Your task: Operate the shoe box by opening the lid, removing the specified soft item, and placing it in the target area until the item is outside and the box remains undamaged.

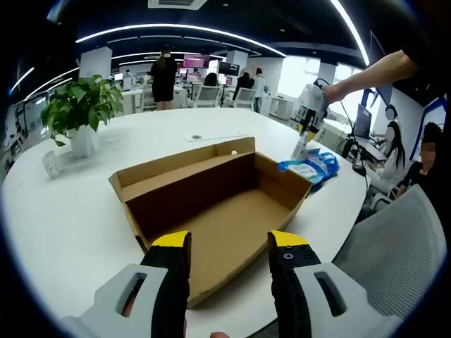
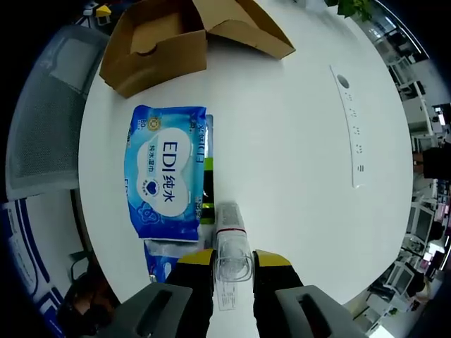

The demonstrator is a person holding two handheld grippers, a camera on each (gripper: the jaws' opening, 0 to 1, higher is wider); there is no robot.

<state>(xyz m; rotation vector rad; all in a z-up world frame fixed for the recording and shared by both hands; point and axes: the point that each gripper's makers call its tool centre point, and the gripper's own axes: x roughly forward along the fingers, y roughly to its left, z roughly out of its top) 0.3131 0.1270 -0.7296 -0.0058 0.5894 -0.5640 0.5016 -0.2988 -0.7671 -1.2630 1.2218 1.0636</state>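
An open brown cardboard shoe box [image 1: 211,204] lies on the round white table [image 1: 63,218], its inside bare. My left gripper [image 1: 229,246] stands open at the box's near edge, with nothing between the yellow-tipped jaws. My right gripper [image 2: 232,259] is shut on a clear plastic tube [image 2: 231,246] with a red band, held just above the table. A blue wipes packet [image 2: 165,172] lies beside the tube, left of it, between my right gripper and the box [image 2: 162,42]. In the left gripper view the right gripper [image 1: 308,123] hangs over that packet [image 1: 310,169].
A second blue packet [image 2: 163,255] and a dark flat item [image 2: 206,204] lie under the wipes. A potted plant [image 1: 81,105] stands at the table's far left. A white strip [image 2: 350,127] lies across the table. A grey chair [image 1: 394,246] sits at the table's edge. People stand behind.
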